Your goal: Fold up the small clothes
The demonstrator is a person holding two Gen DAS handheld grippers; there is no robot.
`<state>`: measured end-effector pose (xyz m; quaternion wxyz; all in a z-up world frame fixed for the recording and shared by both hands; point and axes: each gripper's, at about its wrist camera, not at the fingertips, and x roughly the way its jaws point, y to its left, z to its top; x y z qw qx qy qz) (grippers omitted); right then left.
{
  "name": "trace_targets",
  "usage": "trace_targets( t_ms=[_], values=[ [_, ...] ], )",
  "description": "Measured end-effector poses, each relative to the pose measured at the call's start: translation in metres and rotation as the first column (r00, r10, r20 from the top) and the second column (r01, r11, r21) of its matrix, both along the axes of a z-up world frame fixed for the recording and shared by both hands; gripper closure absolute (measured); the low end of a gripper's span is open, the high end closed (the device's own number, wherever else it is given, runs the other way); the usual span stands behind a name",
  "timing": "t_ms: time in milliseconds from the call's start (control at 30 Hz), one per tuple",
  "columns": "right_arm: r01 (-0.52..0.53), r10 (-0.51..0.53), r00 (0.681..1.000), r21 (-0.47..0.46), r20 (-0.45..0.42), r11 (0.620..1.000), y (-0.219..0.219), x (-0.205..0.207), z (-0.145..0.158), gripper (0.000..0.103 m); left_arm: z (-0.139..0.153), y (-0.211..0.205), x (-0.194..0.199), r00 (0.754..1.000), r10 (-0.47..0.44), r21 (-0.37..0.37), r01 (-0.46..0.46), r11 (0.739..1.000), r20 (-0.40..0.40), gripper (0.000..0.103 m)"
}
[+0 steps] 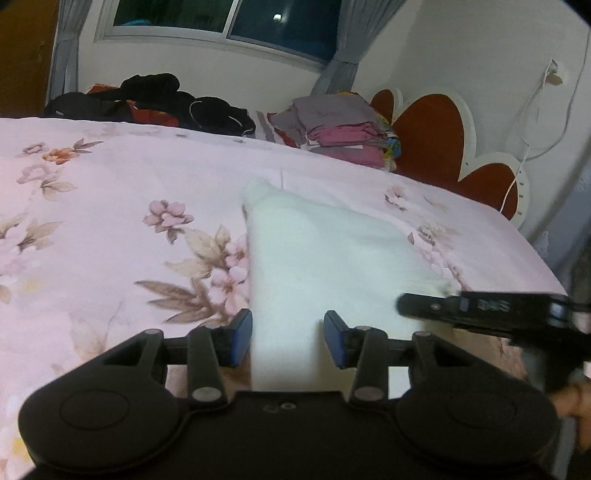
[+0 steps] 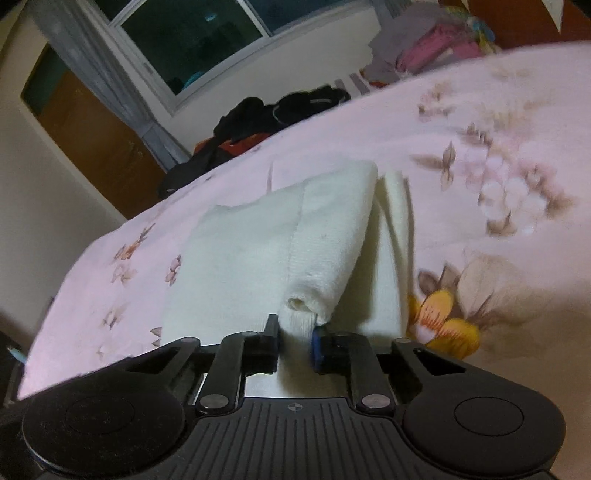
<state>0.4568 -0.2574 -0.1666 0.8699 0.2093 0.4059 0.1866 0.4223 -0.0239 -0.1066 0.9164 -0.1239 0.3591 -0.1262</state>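
A home bedroom: floral-sheeted bed, heart-shaped headboard, curtained window, stacked folded clothes.

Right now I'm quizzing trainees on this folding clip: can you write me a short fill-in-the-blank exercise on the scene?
1. The right gripper has its fingers shut on the ____ garment.
2. The left gripper has its fingers ____.
3. The garment lies on a pink ____-patterned bedspread.
4. The stack of folded clothes sits below the ____.

Missing words: white; open; flower; window
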Motion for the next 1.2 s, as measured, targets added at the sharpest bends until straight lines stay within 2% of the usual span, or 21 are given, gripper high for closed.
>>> trace_targets(
  t_ms=[100, 200, 267, 367, 400, 433, 467, 533, 700, 833, 933, 1033, 1067, 1100, 1133, 1200],
  values=[
    [-0.007, 0.008, 1.0, -0.018, 0.018, 1.0, -0.009, -0.01, 0.01, 0.089, 0.001, -0.007, 0.005, 1.0, -0.019, -0.006, 0.019, 1.0, 0.006, 0.061],
    [-0.004, 0.005, 1.0, -0.157, 0.007, 0.988, -0.009, -0.014, -0.003, 0.089, -0.012, -0.016, 0.01, 0.999, -0.039, -0.01, 0.038, 0.999, -0.038, 0.059],
    [0.019, -0.021, 1.0, -0.155, -0.006, 0.988, -0.011, -0.013, -0.013, 0.089, -0.025, -0.019, 0.014, 0.996, -0.041, -0.018, 0.04, 0.999, -0.085, 0.058],
    [0.037, -0.03, 0.999, -0.17, 0.043, 0.985, -0.004, -0.015, -0.002, 0.088, -0.033, -0.019, 0.012, 0.994, -0.037, -0.016, 0.035, 0.999, -0.103, 0.058],
    [0.026, -0.021, 0.999, -0.17, 0.033, 0.985, -0.003, -0.014, 0.0, 0.085, -0.032, -0.018, 0.012, 0.994, -0.039, -0.018, 0.038, 0.999, -0.106, 0.058],
    [0.015, -0.013, 1.0, -0.167, 0.017, 0.986, -0.003, -0.013, 0.002, 0.073, -0.03, -0.015, 0.011, 0.993, -0.042, -0.025, 0.039, 0.999, -0.113, 0.058],
    [0.02, -0.017, 1.0, -0.159, 0.02, 0.987, -0.007, -0.014, 0.004, 0.055, -0.027, -0.013, 0.011, 0.993, -0.041, -0.032, 0.038, 0.999, -0.114, 0.06],
    [0.057, -0.052, 0.998, -0.144, 0.043, 0.988, -0.016, -0.019, 0.01, 0.033, -0.02, -0.008, 0.012, 0.994, -0.033, -0.042, 0.029, 0.999, -0.103, 0.06],
    [0.117, -0.115, 0.993, -0.092, 0.035, 0.989, -0.031, -0.002, 0.018, 0.033, -0.008, -0.005, 0.031, 0.995, -0.004, -0.083, -0.004, 0.997, -0.096, 0.059],
    [0.162, -0.163, 0.986, -0.016, -0.039, 0.987, -0.039, 0.031, 0.007, 0.033, -0.009, -0.01, 0.058, 0.995, 0.021, -0.088, -0.03, 0.996, -0.097, 0.053],
    [0.193, -0.189, 0.978, 0.042, -0.088, 0.98, -0.043, 0.052, -0.004, 0.033, -0.014, -0.009, 0.08, 0.991, 0.045, -0.13, -0.061, 0.99, -0.123, 0.053],
    [0.212, -0.206, 0.973, 0.049, -0.103, 0.976, -0.044, 0.068, -0.012, 0.034, -0.02, -0.006, 0.099, 0.987, 0.068, -0.169, -0.093, 0.981, -0.145, 0.051],
    [0.217, -0.213, 0.972, 0.039, -0.096, 0.975, -0.043, 0.072, -0.013, 0.037, -0.021, -0.005, 0.103, 0.986, 0.073, -0.177, -0.099, 0.979, -0.148, 0.05],
    [0.216, -0.213, 0.973, 0.03, -0.09, 0.976, -0.042, 0.076, -0.014, 0.044, -0.023, -0.004, 0.109, 0.985, 0.078, -0.185, -0.106, 0.977, -0.152, 0.05],
    [0.207, -0.204, 0.975, 0.026, -0.092, 0.978, -0.04, 0.08, -0.015, 0.058, -0.025, -0.003, 0.113, 0.984, 0.084, -0.19, -0.113, 0.975, -0.156, 0.05],
    [0.201, -0.2, 0.977, 0.01, -0.078, 0.98, -0.036, 0.084, -0.016, 0.06, -0.028, -0.002, 0.12, 0.983, 0.094, -0.201, -0.125, 0.971, -0.16, 0.05]
  ],
)
